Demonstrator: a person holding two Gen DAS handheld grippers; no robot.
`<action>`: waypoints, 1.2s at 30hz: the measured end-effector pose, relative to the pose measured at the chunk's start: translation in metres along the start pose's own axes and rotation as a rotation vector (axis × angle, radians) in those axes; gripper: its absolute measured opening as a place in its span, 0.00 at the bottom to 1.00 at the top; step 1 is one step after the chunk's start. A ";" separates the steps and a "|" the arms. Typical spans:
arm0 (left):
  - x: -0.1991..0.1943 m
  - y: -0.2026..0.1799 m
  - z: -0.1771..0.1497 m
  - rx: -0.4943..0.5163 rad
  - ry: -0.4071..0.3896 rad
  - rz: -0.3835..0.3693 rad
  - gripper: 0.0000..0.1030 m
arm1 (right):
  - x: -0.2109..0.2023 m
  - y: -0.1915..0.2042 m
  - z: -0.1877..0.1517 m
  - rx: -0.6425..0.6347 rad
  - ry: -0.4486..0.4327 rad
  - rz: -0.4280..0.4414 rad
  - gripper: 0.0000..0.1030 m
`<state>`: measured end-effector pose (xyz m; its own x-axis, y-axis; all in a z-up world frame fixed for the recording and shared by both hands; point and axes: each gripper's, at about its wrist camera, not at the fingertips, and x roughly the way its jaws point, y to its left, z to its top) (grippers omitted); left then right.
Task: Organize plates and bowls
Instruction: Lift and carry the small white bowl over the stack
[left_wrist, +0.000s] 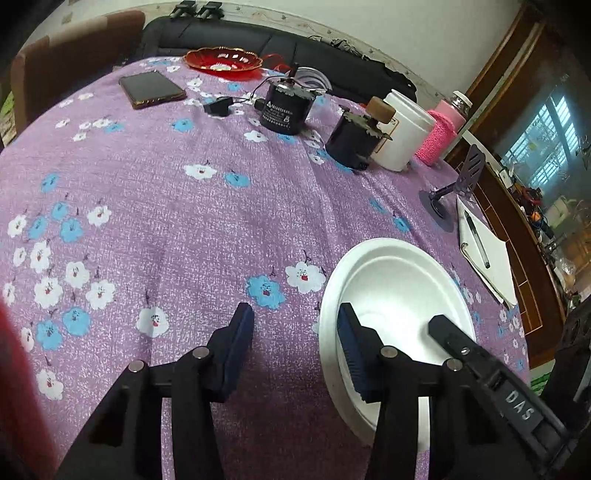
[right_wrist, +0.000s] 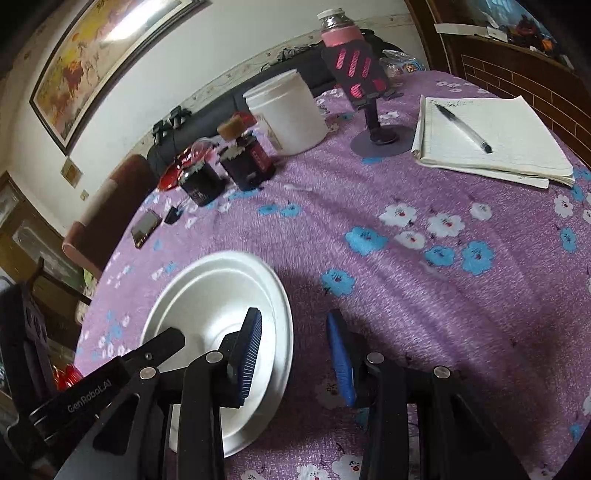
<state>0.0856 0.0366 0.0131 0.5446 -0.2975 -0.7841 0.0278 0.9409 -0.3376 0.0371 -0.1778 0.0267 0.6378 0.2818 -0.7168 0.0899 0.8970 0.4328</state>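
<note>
On the worktop (left_wrist: 207, 221), under a purple cloth with white and blue flowers, the left wrist view runs from a dark phone (left_wrist: 151, 89) lying flat and a red dish (left_wrist: 223, 61) at the far edge, past a small black adapter (left_wrist: 218, 106), to two black cylinders: one (left_wrist: 284, 108) carries a white label too small to read, the other (left_wrist: 354, 142) has a brown block on top. Further right stand one white tub (left_wrist: 404, 131), one bottle in a pink knitted sleeve (left_wrist: 441, 133), one phone stand (left_wrist: 460, 181) and one notepad (left_wrist: 487, 254) with a single pen (left_wrist: 477, 238) lying on it. Near the bottom, the left hand-held gripper (left_wrist: 295, 334) is partly open, nothing pressed between its pads: the left pad hangs over the cloth, the right pad over the near-left rim of the white plate (left_wrist: 397, 280), the only one seen. A black finger of the other tool reaches over the same plate and bears the letters "DAS". In the right wrist view, the tool entering from the left reads "GenRobot.AI". The right hand-held gripper (right_wrist: 295, 349) is also partly open and holds nothing: its left pad is over the plate's right side, and its right pad is over bare cloth, just beside the rim.
</note>
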 end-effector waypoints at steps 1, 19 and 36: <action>0.000 -0.001 0.000 0.003 0.002 -0.011 0.45 | 0.002 0.001 -0.001 -0.007 0.006 0.000 0.30; -0.011 -0.011 -0.011 0.062 -0.009 -0.005 0.18 | -0.006 0.039 -0.017 -0.123 0.010 0.075 0.13; -0.158 0.011 -0.058 0.088 -0.177 0.167 0.18 | -0.080 0.112 -0.062 -0.238 -0.071 0.315 0.13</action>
<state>-0.0485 0.0841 0.1029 0.6858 -0.1110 -0.7193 -0.0061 0.9874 -0.1582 -0.0516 -0.0785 0.0988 0.6578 0.5389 -0.5262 -0.2929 0.8266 0.4805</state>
